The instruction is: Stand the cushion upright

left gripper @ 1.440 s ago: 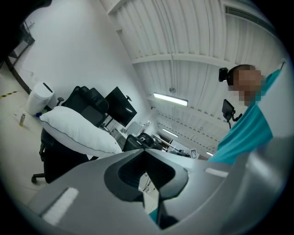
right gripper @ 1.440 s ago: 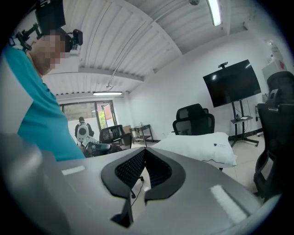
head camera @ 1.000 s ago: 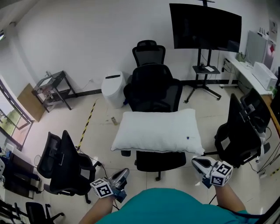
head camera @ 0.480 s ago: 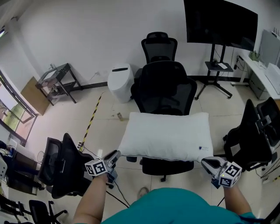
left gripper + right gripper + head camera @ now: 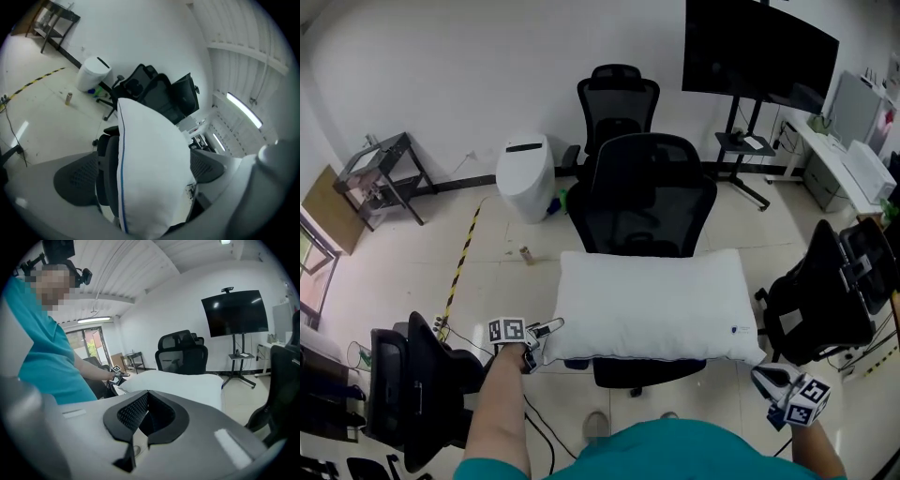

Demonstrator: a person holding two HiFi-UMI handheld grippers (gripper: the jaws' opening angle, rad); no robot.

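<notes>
A white cushion (image 5: 652,305) lies flat on the seat of a black office chair (image 5: 642,202). My left gripper (image 5: 546,330) is at the cushion's front left corner. Its jaws are opening and stand wide. In the left gripper view the cushion (image 5: 150,173) fills the gap of the left gripper (image 5: 145,187), with a blue seam facing me, and the pads do not press on it. My right gripper (image 5: 766,377) hangs below and to the right of the cushion's front right corner, apart from it. In the right gripper view the right gripper (image 5: 147,397) is shut and empty, with the cushion (image 5: 178,380) beyond.
Black office chairs stand at the left (image 5: 417,384), at the right (image 5: 825,300) and behind (image 5: 619,98). A white bin (image 5: 525,173), a metal rack (image 5: 380,169) and a dark screen on a stand (image 5: 759,52) line the far wall. Striped tape (image 5: 459,267) and cables cross the floor.
My left gripper has moved up from near my body to the cushion's front left corner, and its jaws have opened. The right gripper has drifted a little lower and to the right.
</notes>
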